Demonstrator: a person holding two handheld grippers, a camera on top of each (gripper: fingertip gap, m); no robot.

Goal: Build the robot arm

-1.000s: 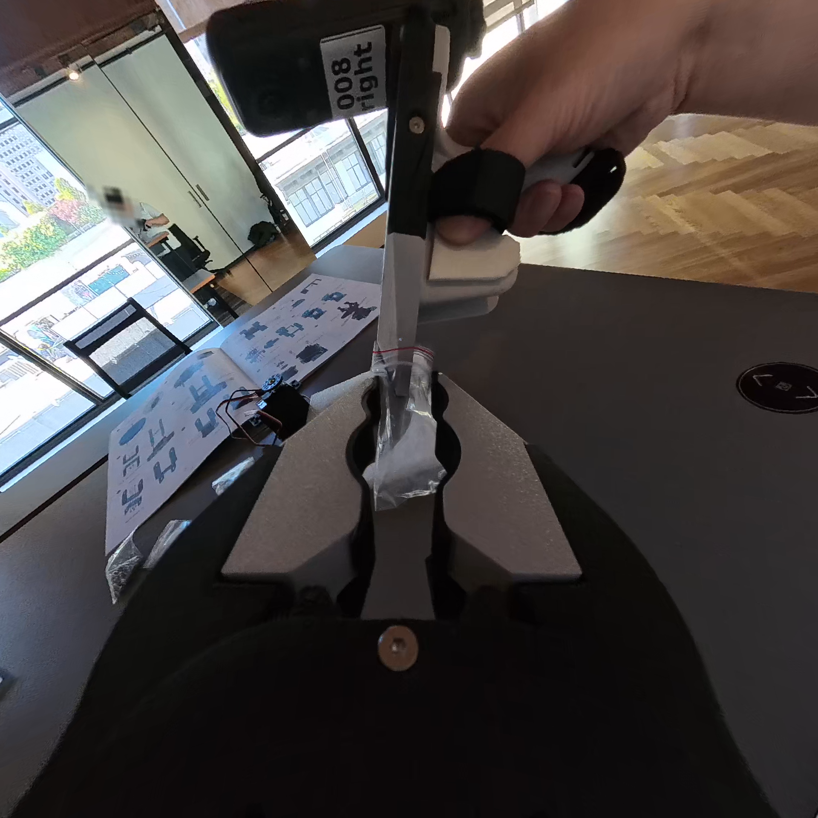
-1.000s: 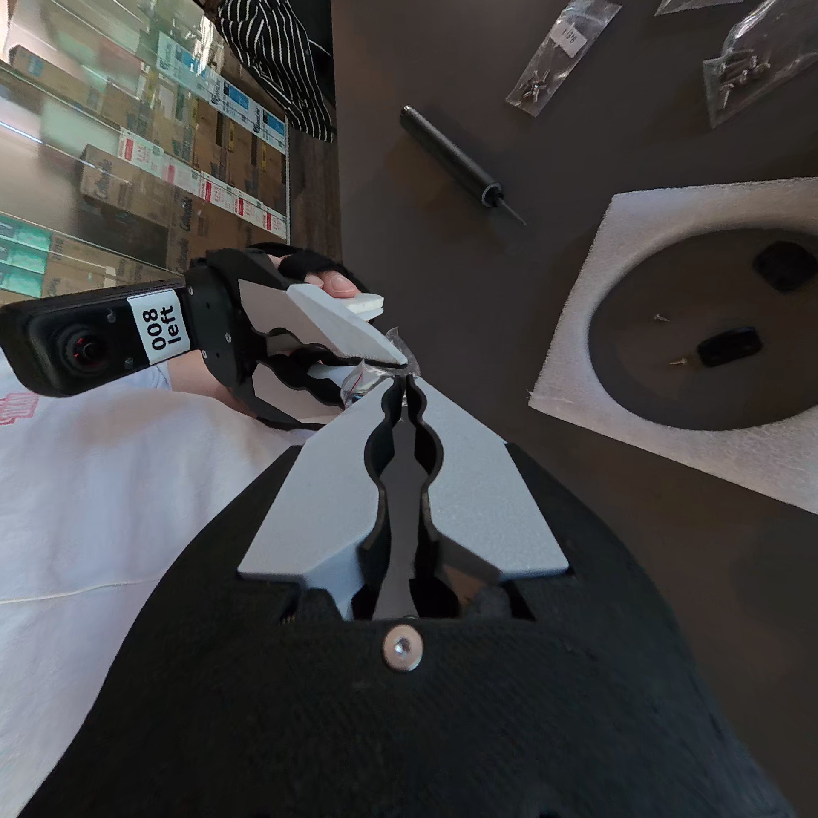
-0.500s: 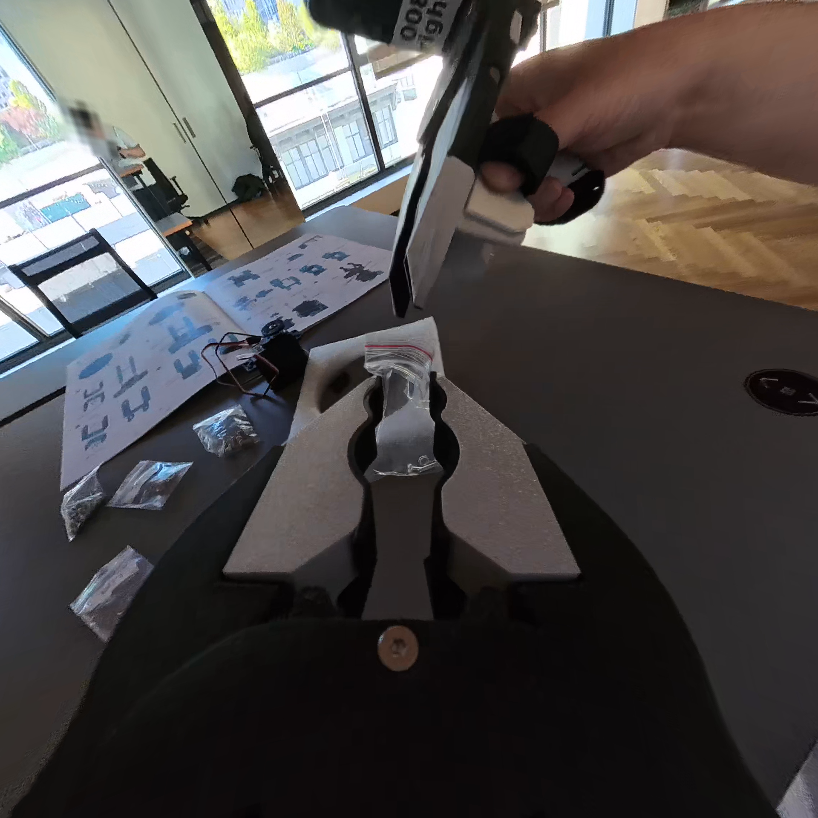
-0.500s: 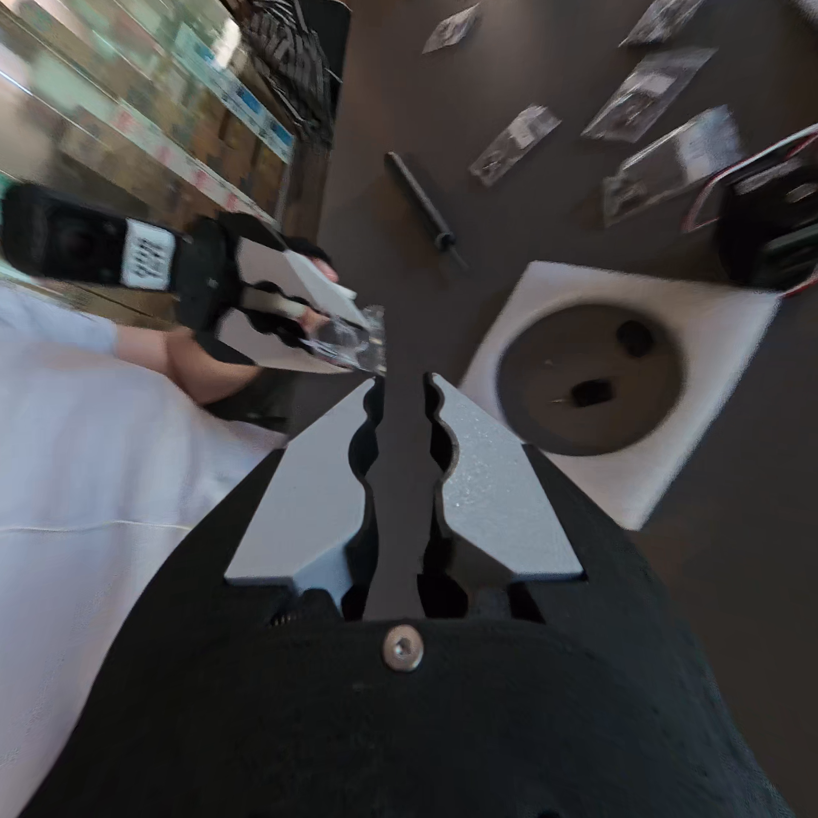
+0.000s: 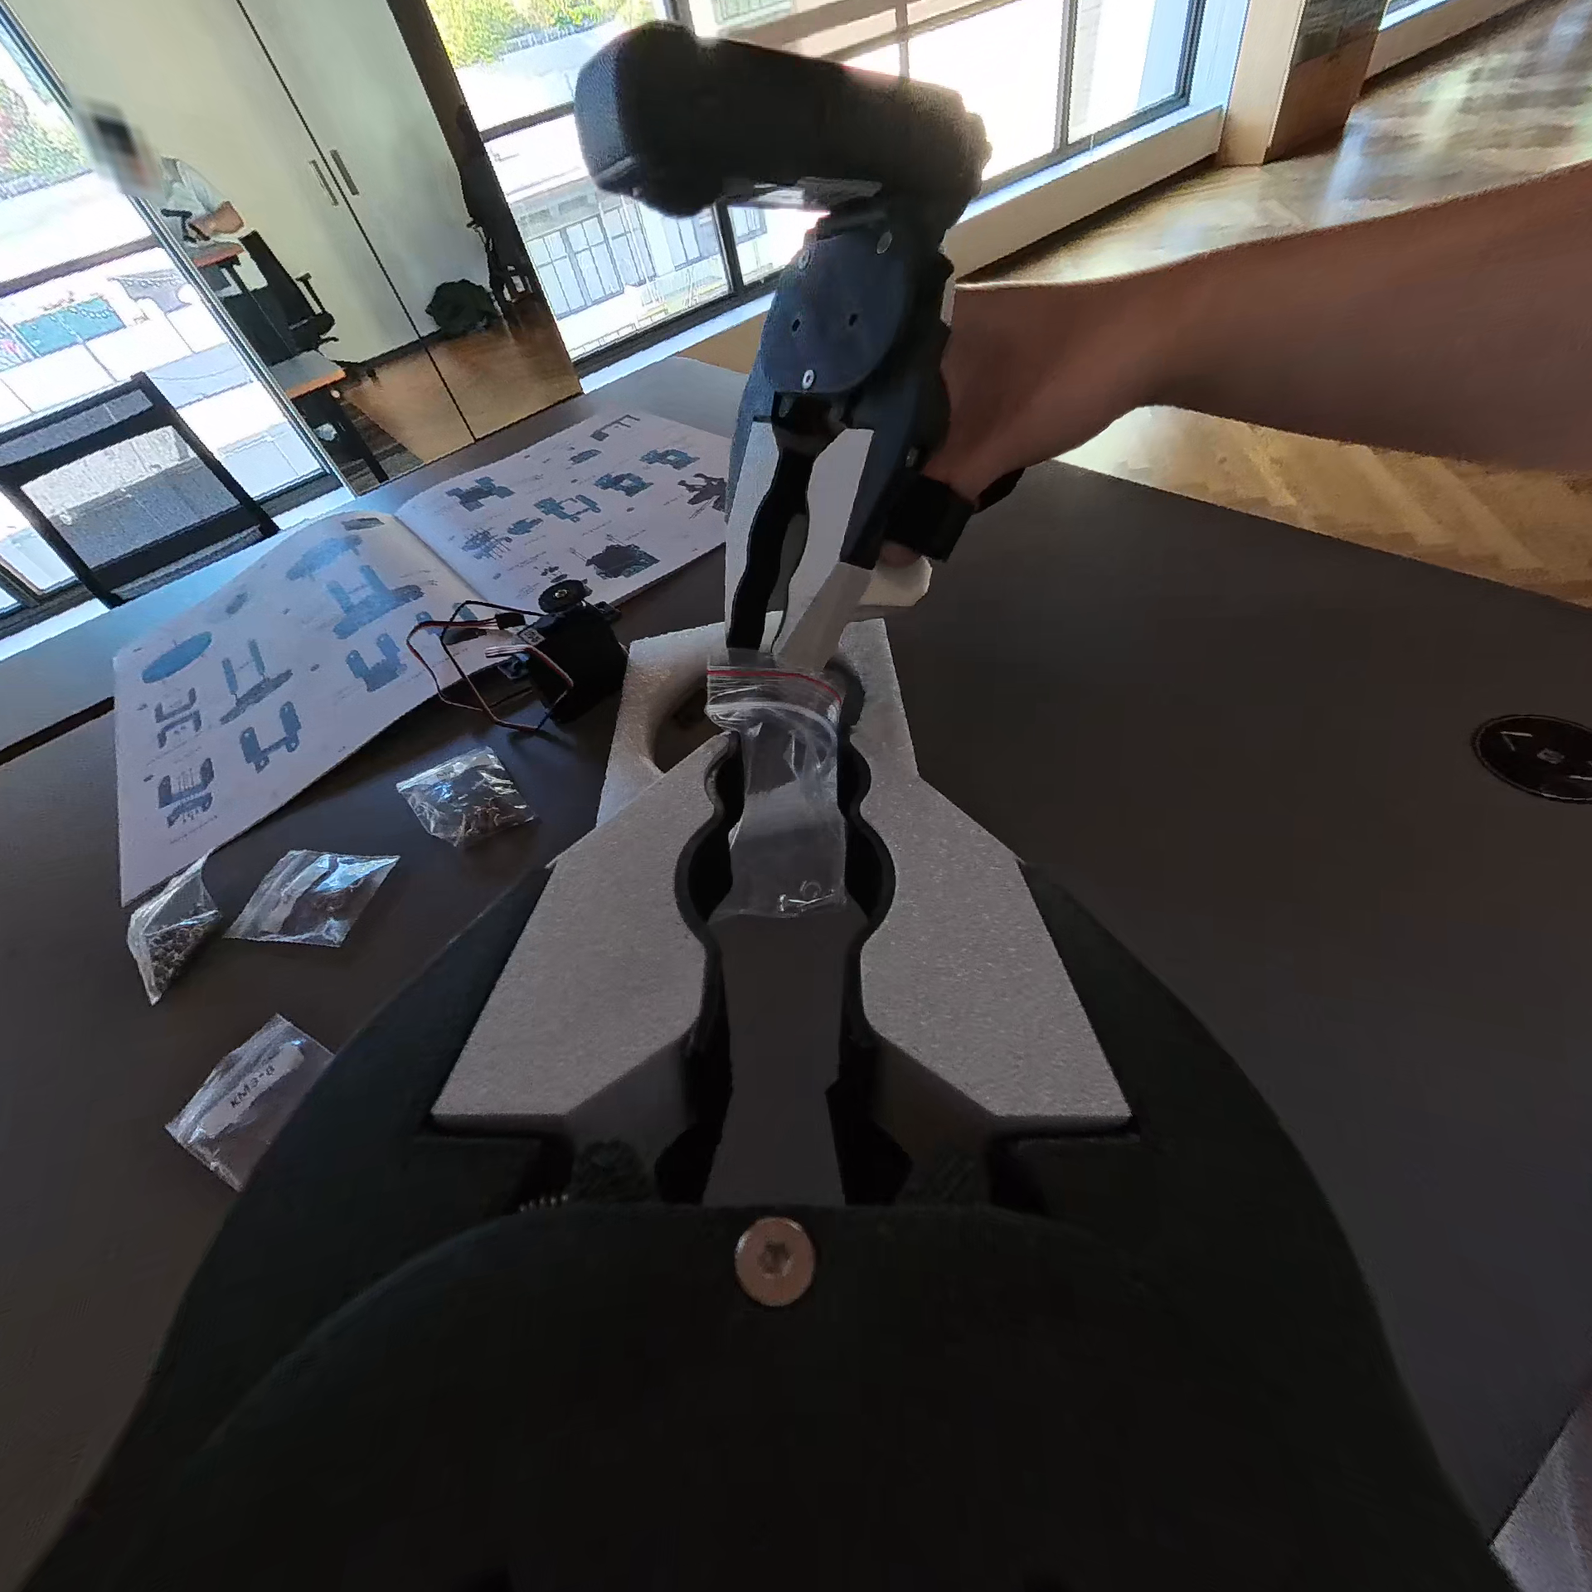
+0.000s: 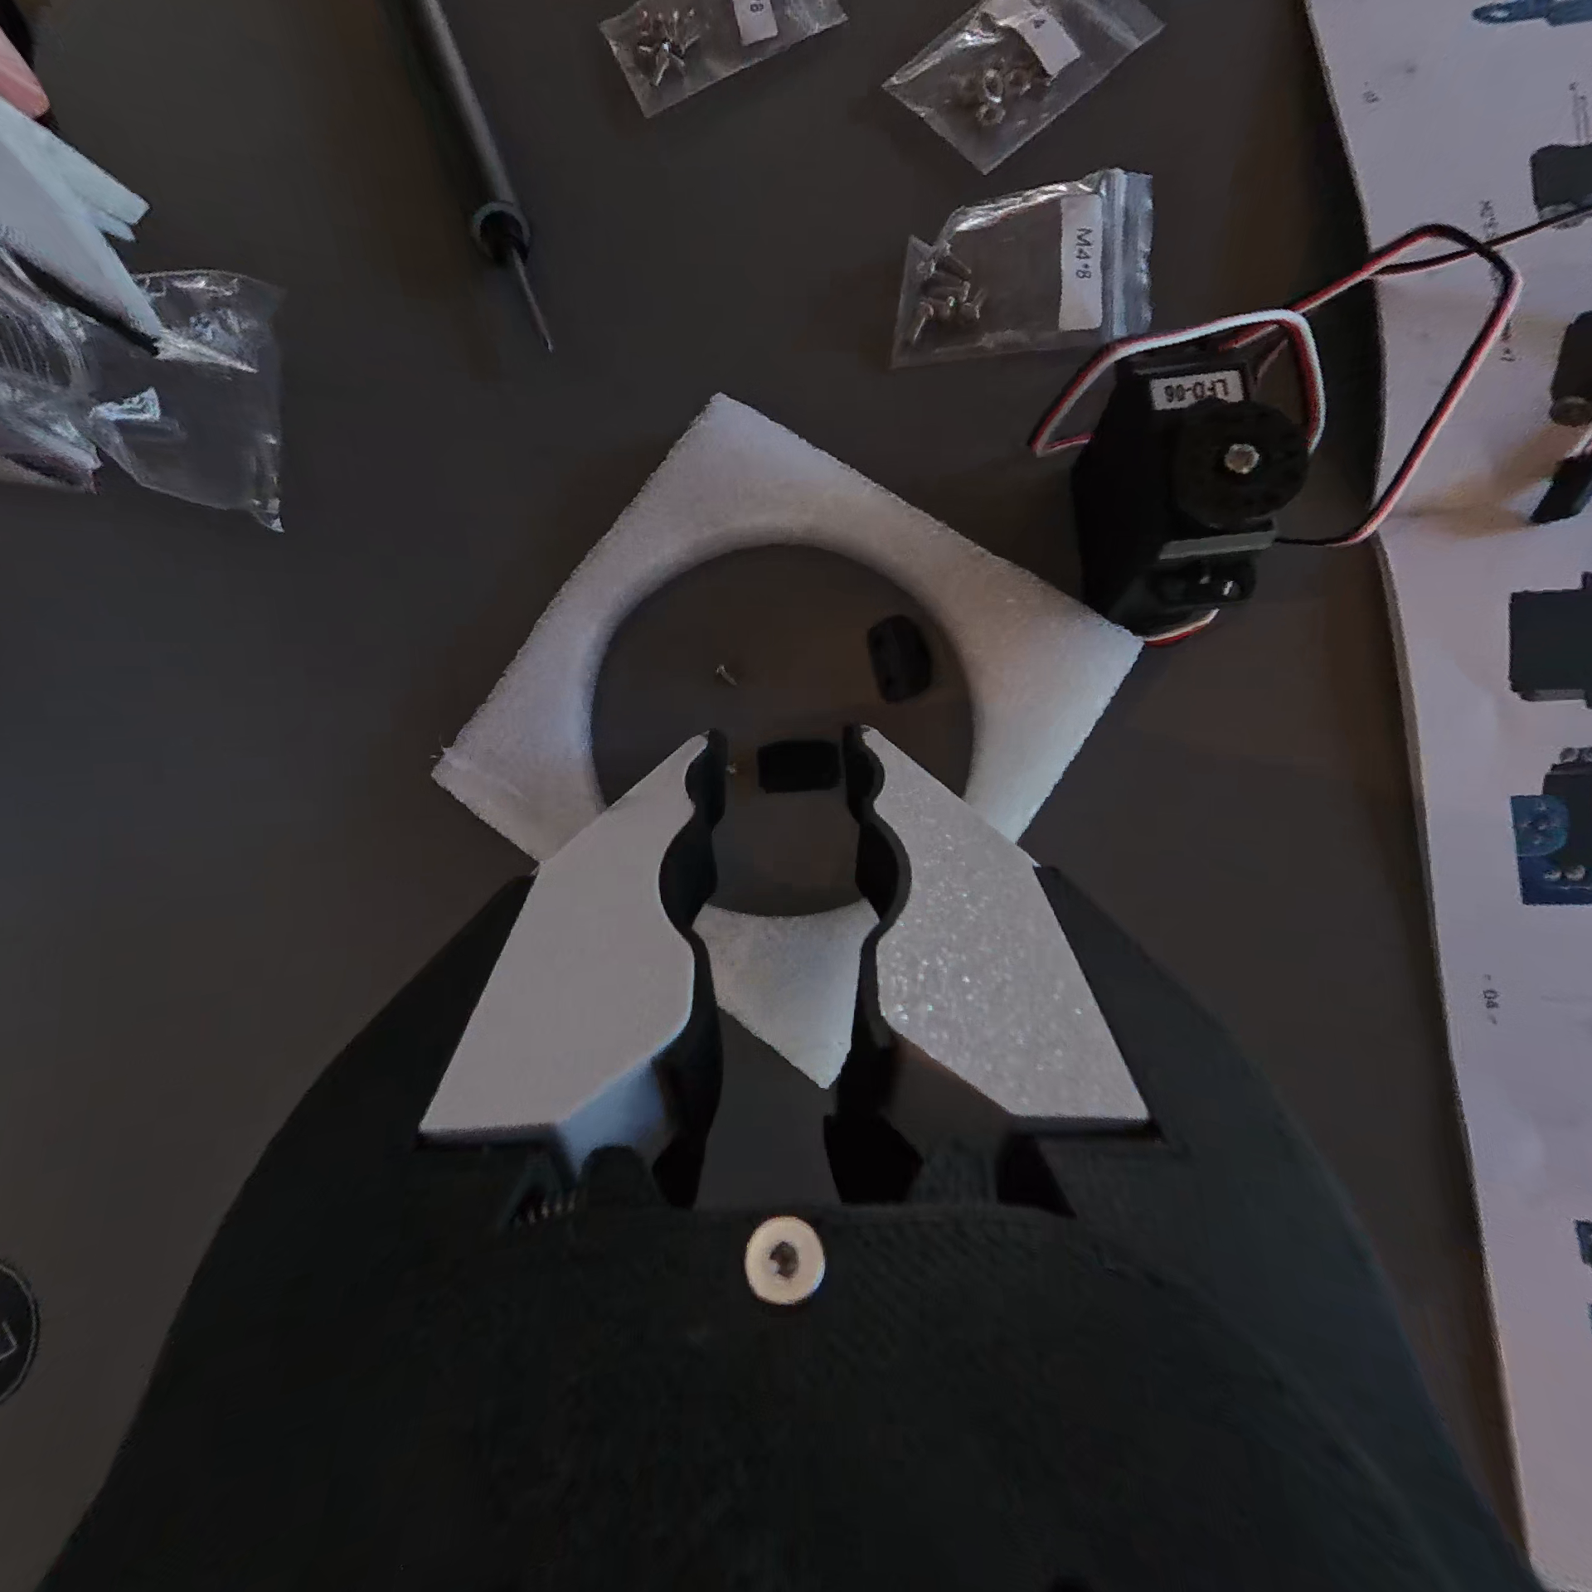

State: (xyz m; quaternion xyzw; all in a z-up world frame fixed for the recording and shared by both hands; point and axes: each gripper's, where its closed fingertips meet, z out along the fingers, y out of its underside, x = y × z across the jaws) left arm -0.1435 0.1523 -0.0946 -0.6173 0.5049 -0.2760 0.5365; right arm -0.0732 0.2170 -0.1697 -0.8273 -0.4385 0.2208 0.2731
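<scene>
Bright daylight through windows [image 5: 603,198], blown-out glare, dim shadowed table [image 6: 258,689], wide-angle edge distortion, slight blur

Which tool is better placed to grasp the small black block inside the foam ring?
Right. The right tool is open, its tips either side of the small black block in the foam ring. The left tool is shut on a plastic bag.

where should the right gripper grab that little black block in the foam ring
Straight down, across its short sides: the black block lies flat inside the foam ring, already between the open right gripper fingers, and the ring wall blocks any sideways approach.
</scene>
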